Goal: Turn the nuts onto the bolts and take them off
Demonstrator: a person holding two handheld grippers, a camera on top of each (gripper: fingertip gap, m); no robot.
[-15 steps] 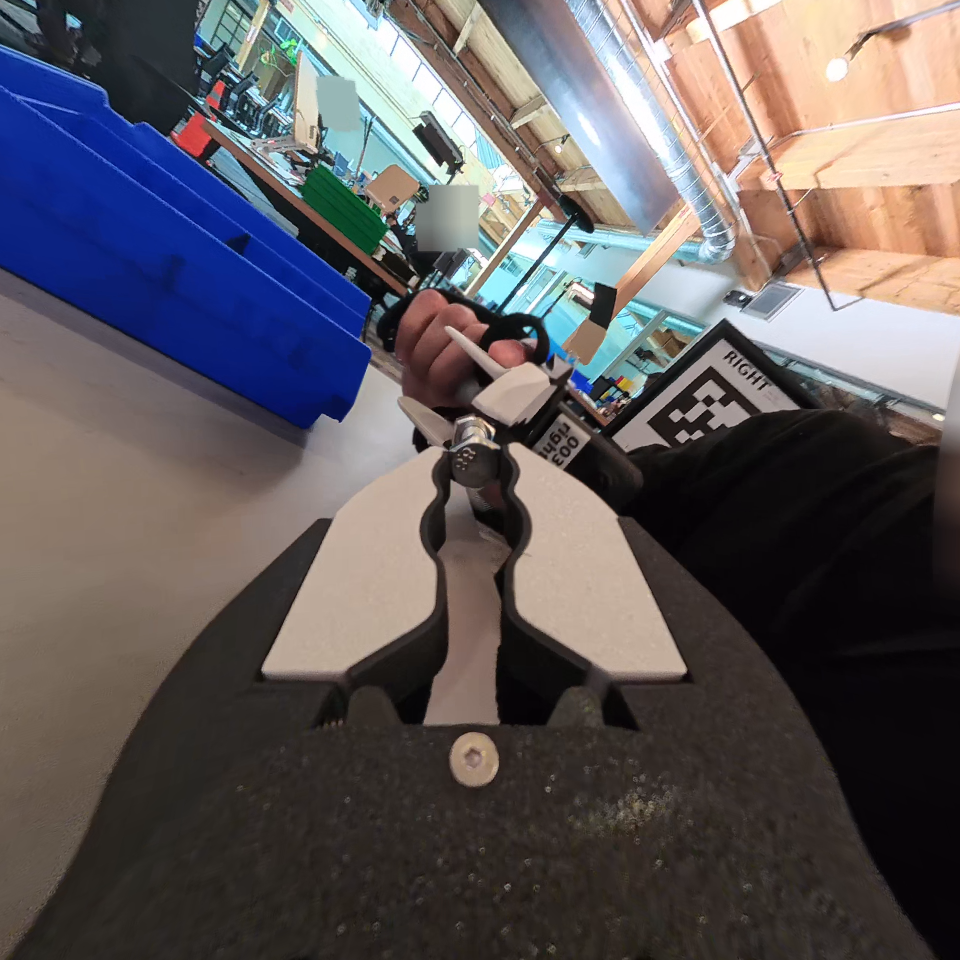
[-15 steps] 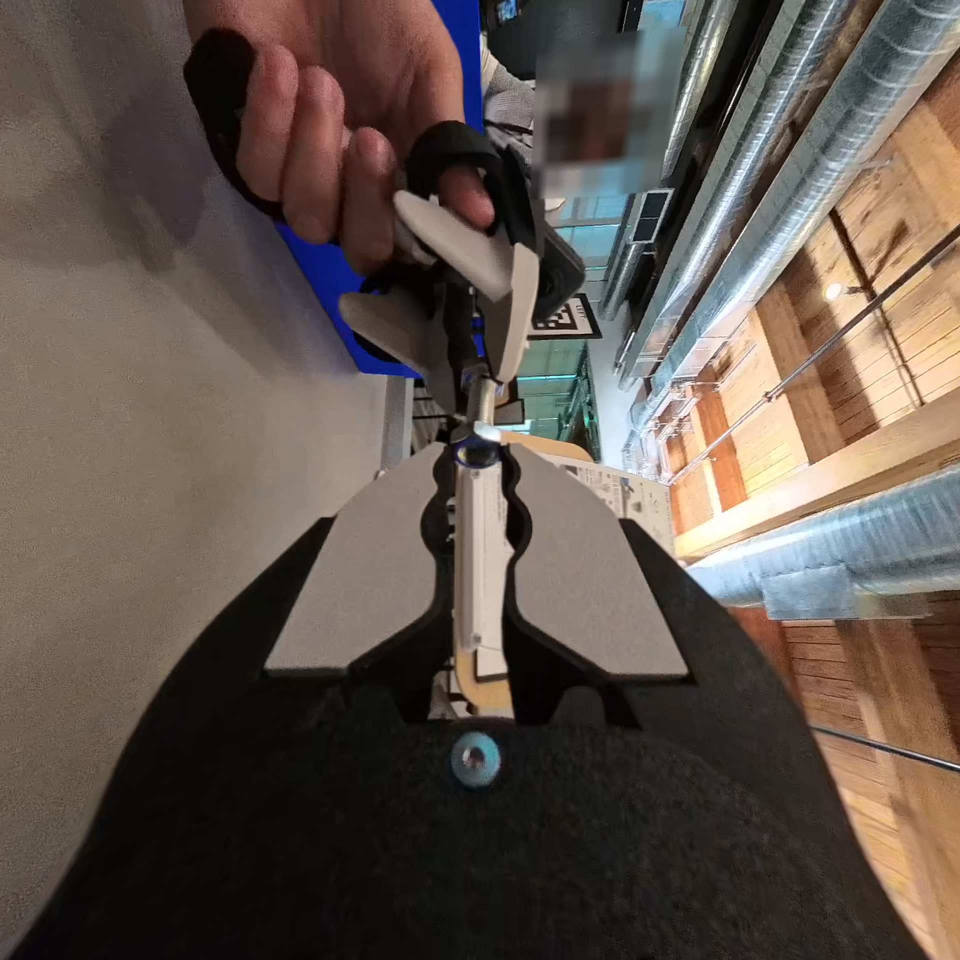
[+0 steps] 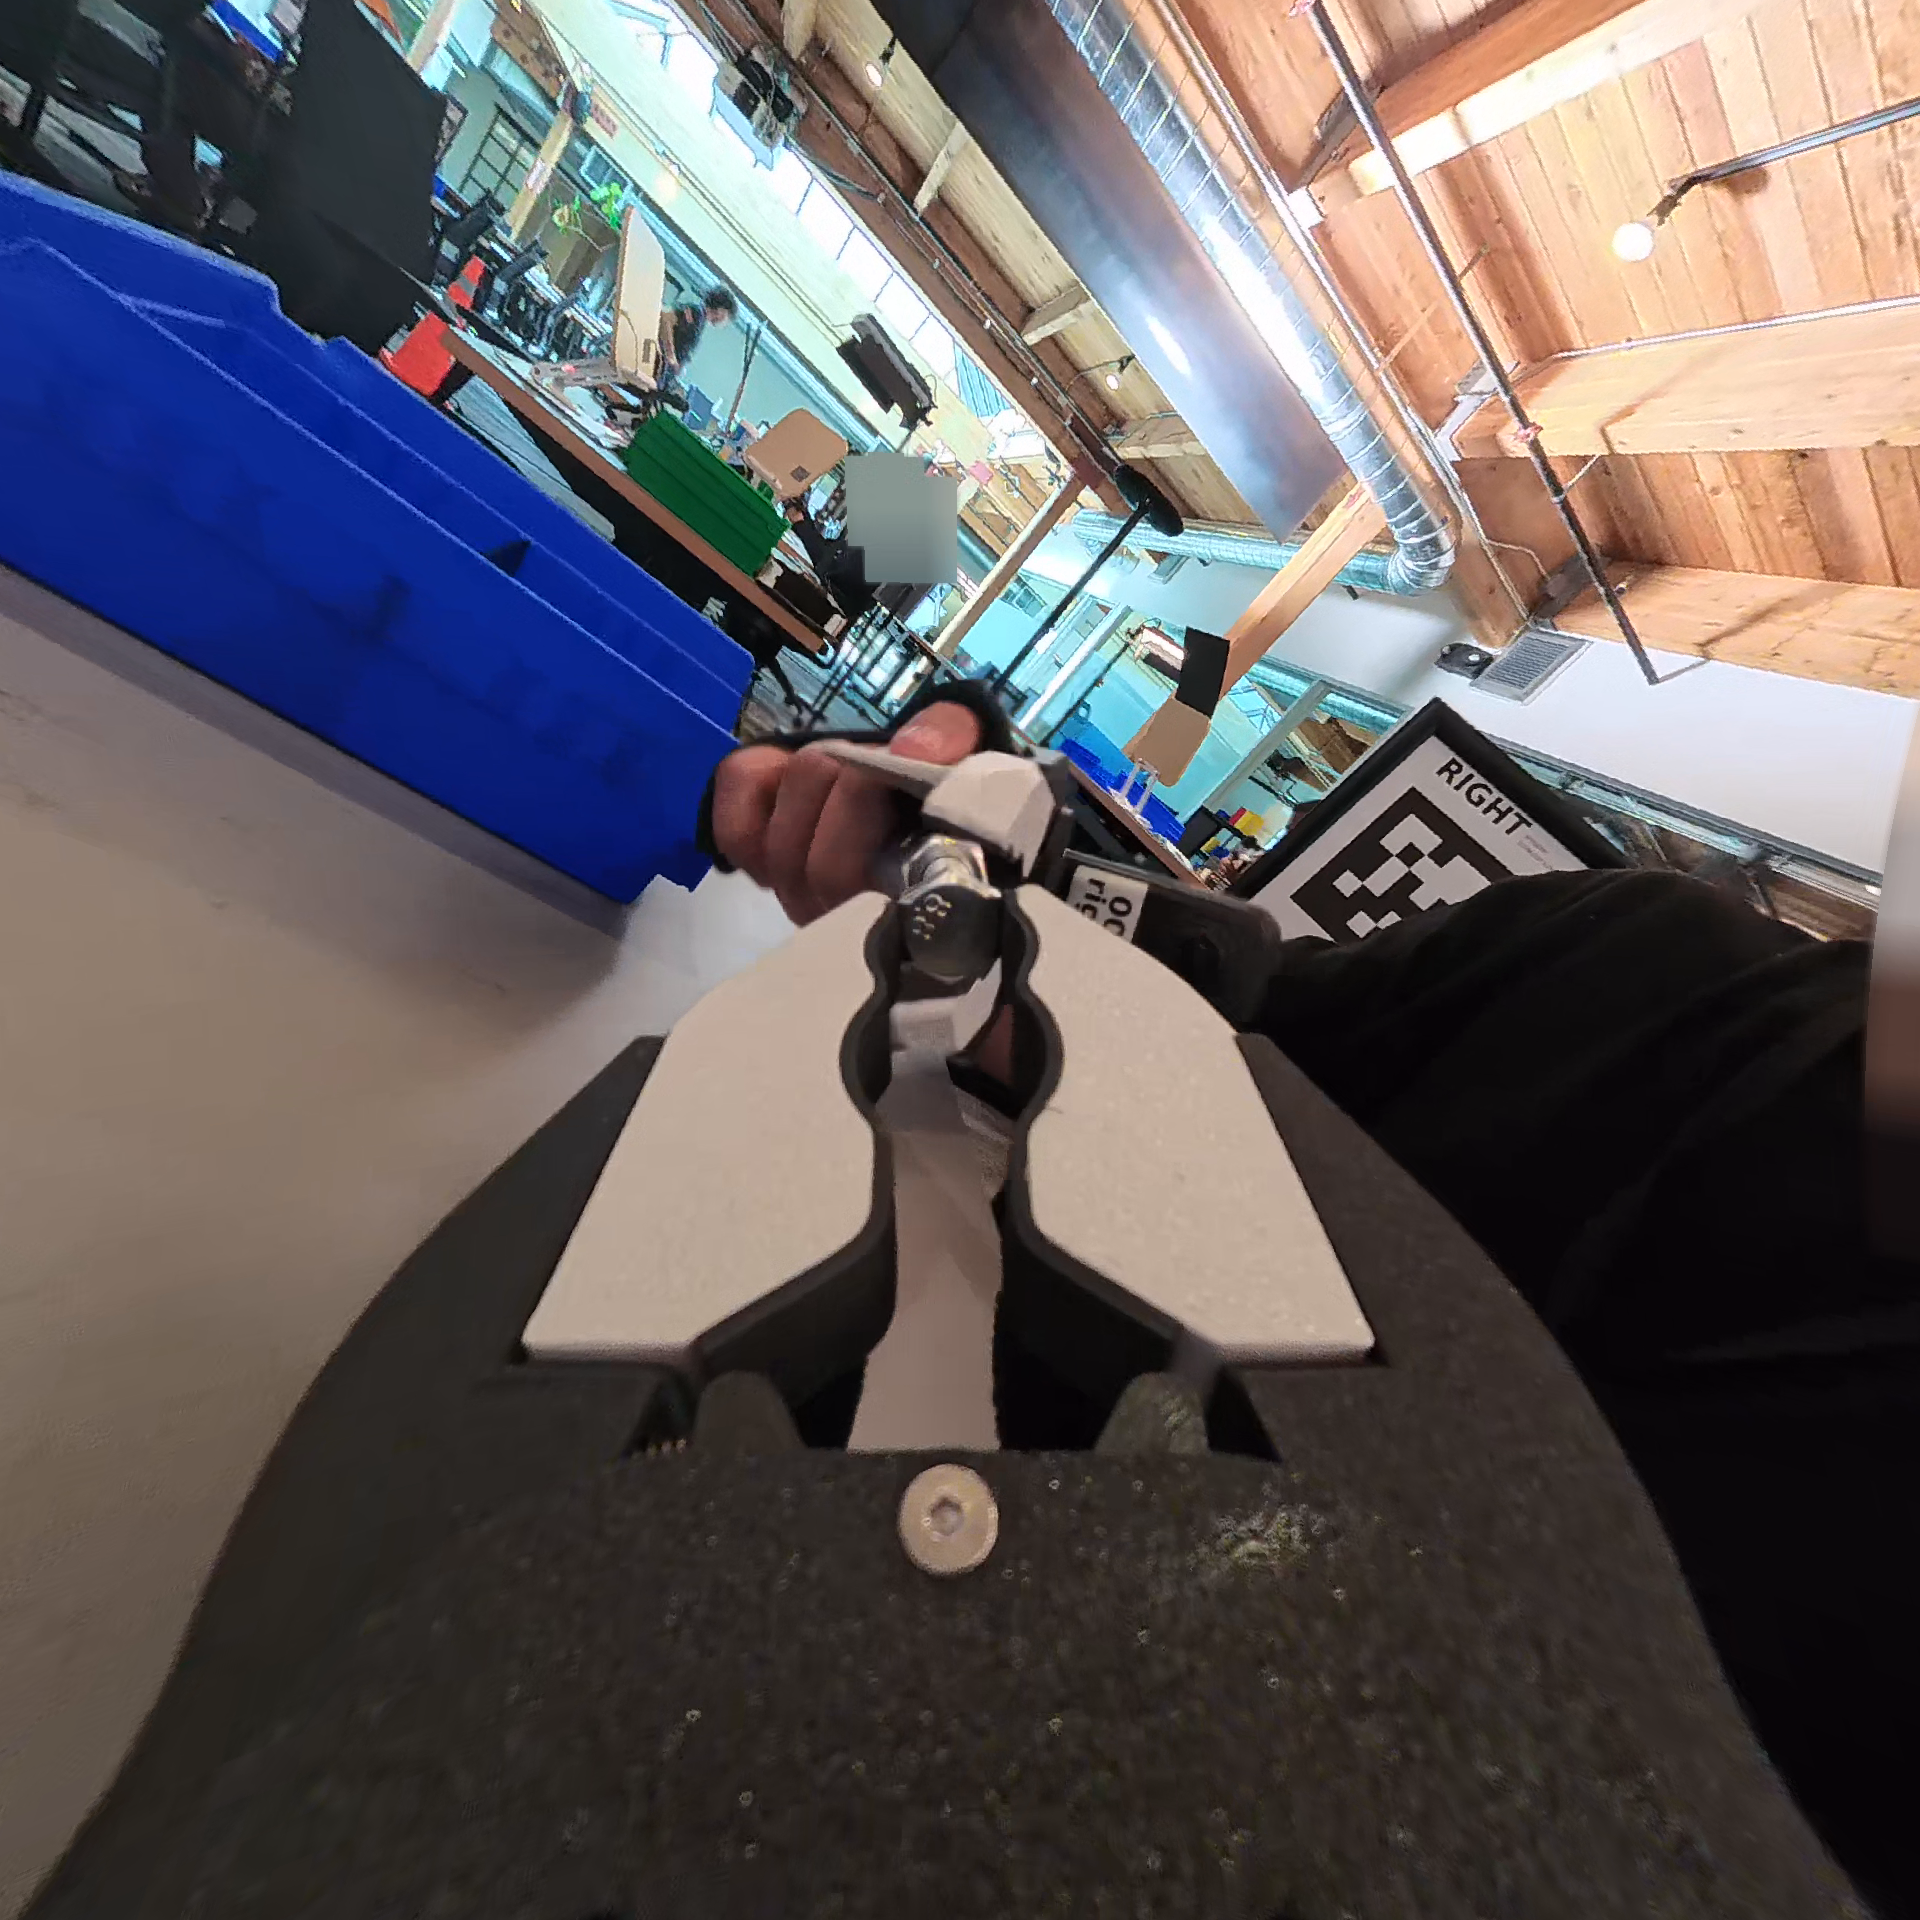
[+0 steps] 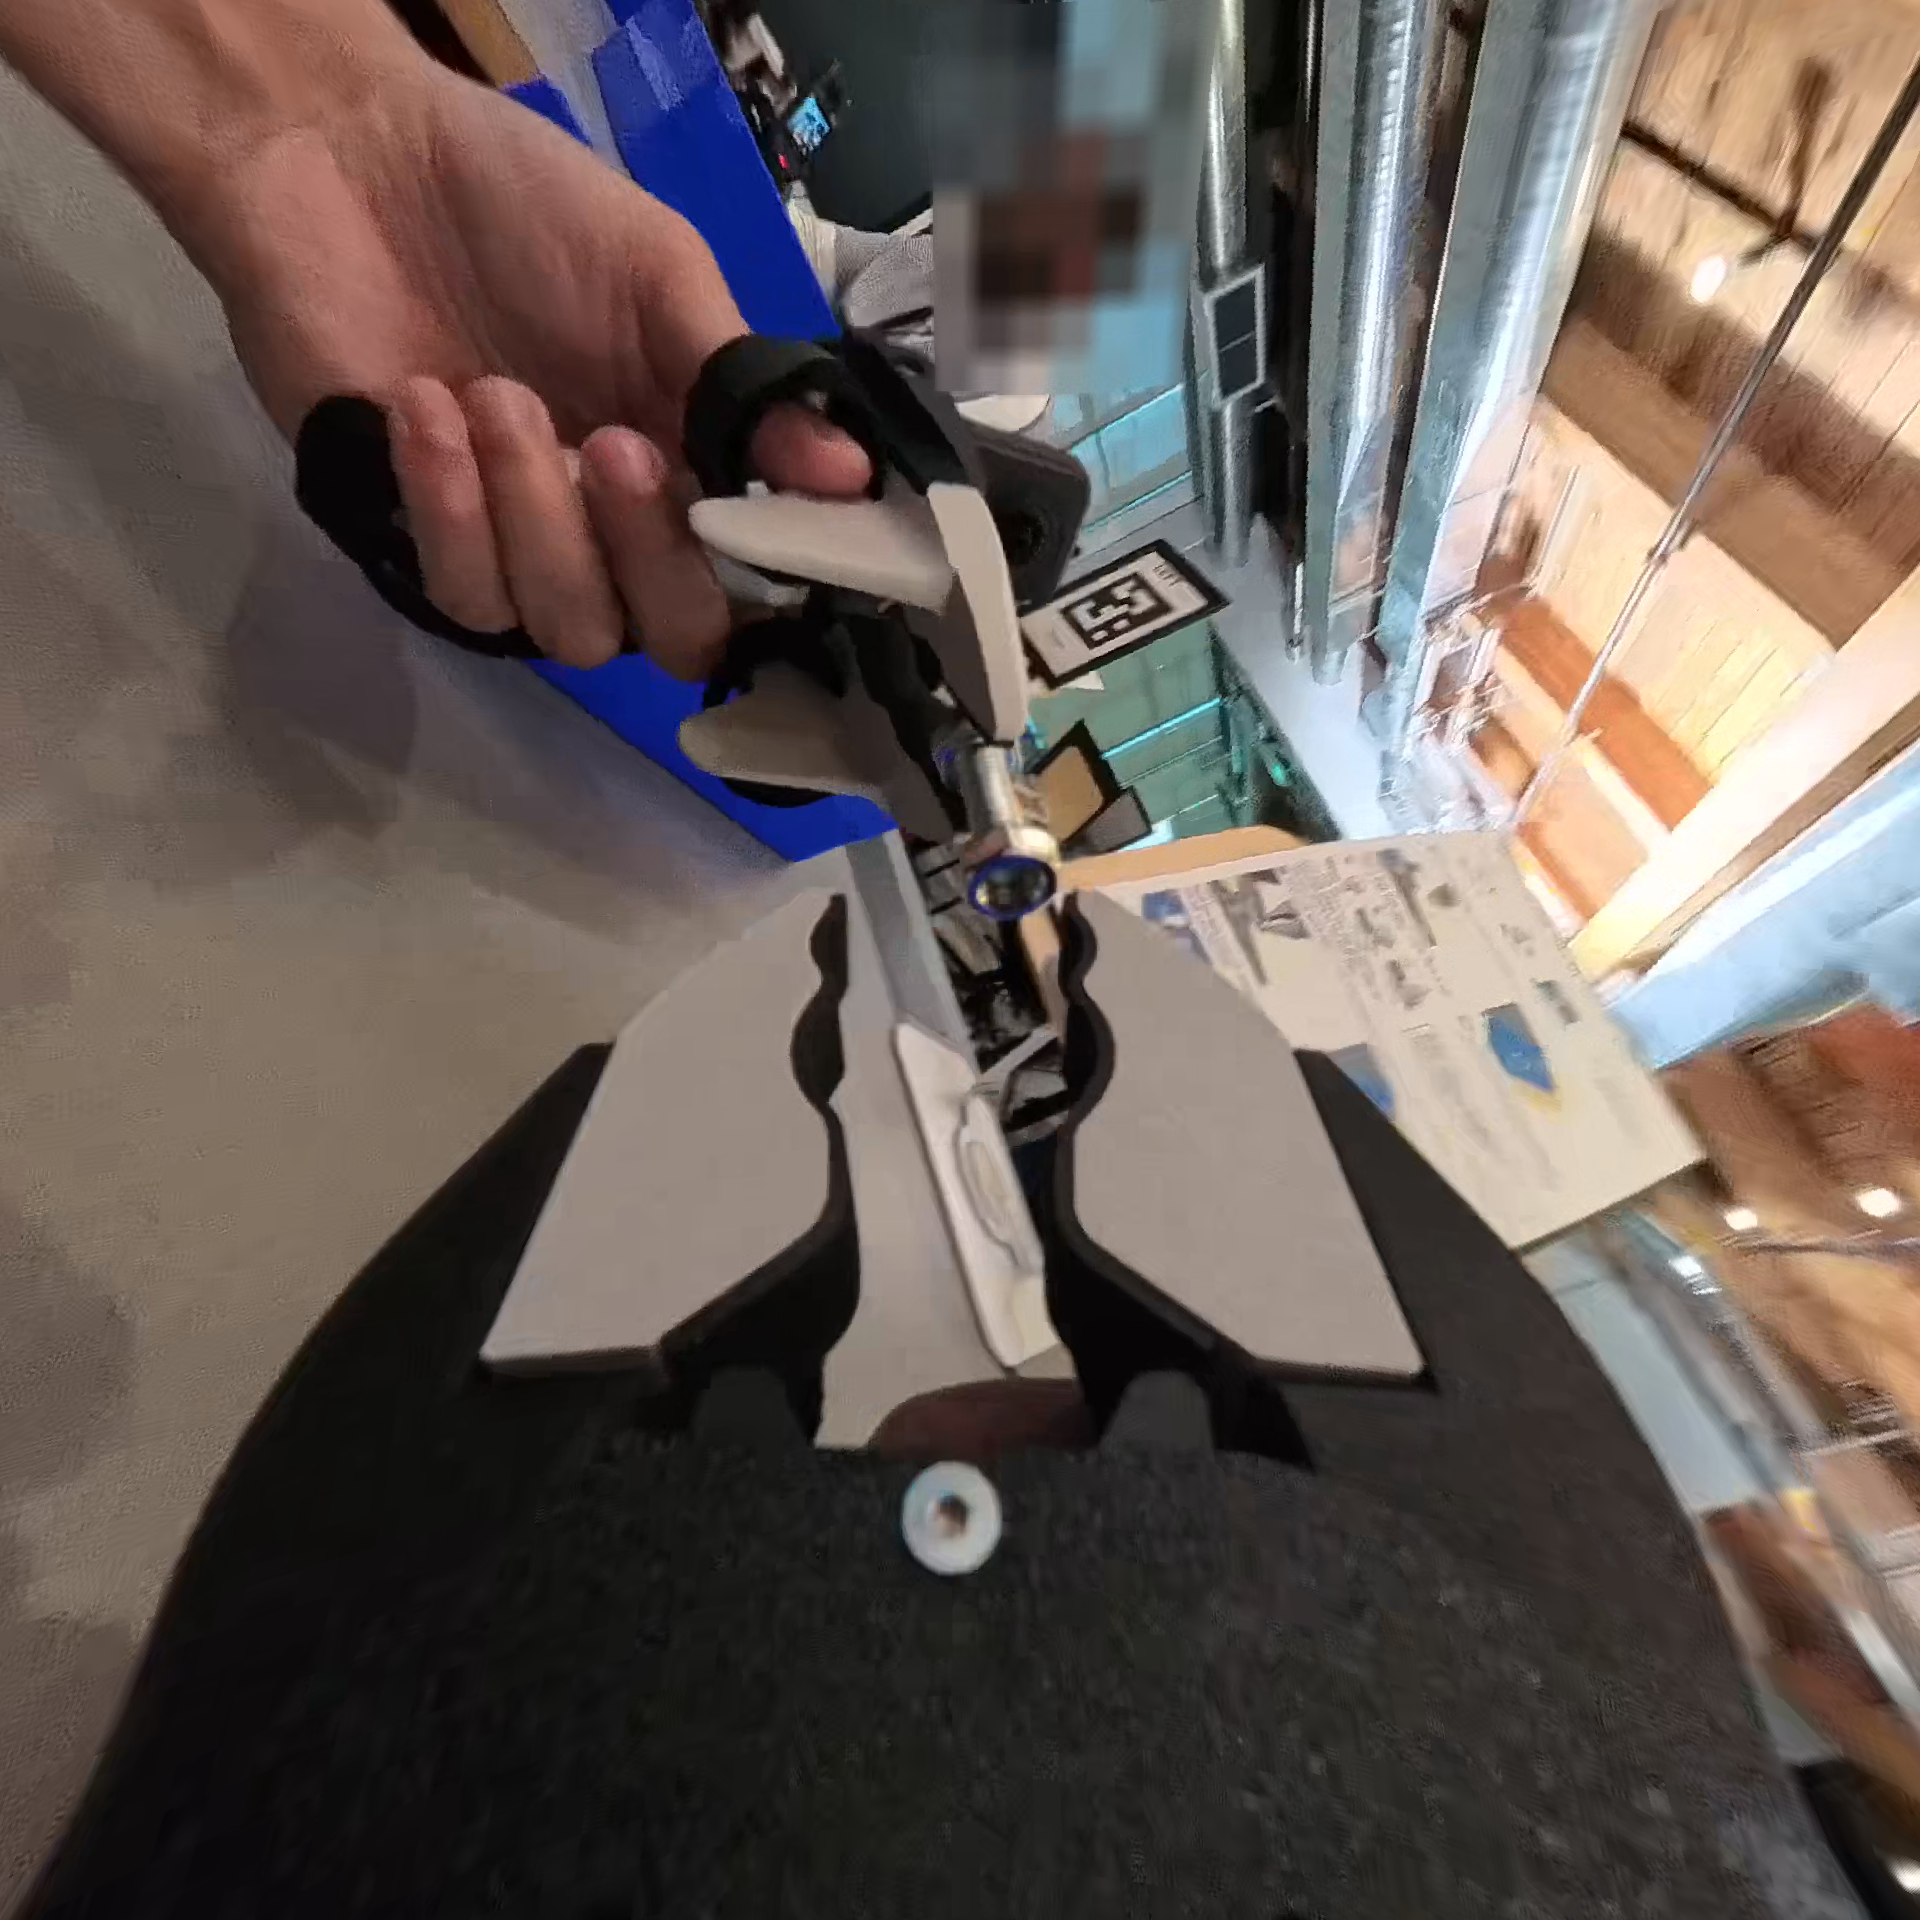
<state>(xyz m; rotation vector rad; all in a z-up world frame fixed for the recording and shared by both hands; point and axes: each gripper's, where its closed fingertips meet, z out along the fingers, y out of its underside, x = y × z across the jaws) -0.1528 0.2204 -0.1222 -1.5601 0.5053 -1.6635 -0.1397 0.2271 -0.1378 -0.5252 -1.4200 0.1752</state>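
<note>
While the left gripper stays clenched on the bolt head, its shaft runs toward twelve o'clock; the right gripper, released, flanks the nut at its tips.

Blue plastic bins sat on the pale grey table, at its far side. Beyond them stood a long wooden bench carrying a stack of green trays. Overhead ran a silver spiral duct under wooden ceiling planks.
</note>
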